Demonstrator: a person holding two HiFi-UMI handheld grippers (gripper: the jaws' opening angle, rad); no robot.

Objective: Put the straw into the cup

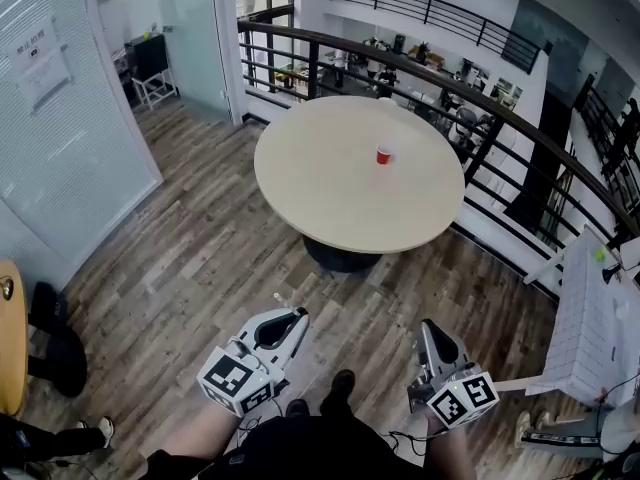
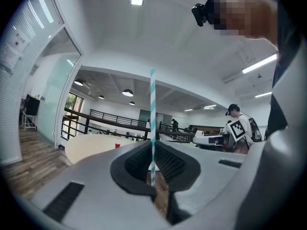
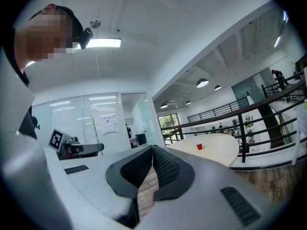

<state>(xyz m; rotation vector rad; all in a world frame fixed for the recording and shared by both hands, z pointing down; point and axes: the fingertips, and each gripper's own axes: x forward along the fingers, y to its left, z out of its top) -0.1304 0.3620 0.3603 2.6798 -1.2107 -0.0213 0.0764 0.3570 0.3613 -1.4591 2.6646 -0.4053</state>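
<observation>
A small red cup (image 1: pixel 384 154) stands upright on a round beige table (image 1: pixel 320 193), some way ahead of me across the wooden floor. It also shows far off as the cup (image 2: pixel 117 145) and the cup (image 3: pixel 199 146). My left gripper (image 1: pixel 292 320) points level toward the table and is shut on a teal-and-white striped straw (image 2: pixel 152 109), which stands upright between its pads. My right gripper (image 1: pixel 428 330), beside it, is shut with nothing between its jaws (image 3: pixel 152 150). Both are well short of the table.
A dark curved railing (image 1: pixel 470 98) runs behind and to the right of the table, with a drop beyond. A glass wall (image 1: pixel 60 138) stands at the left. A white table (image 1: pixel 590 328) is at the right, a yellow tabletop (image 1: pixel 10 338) at the left edge.
</observation>
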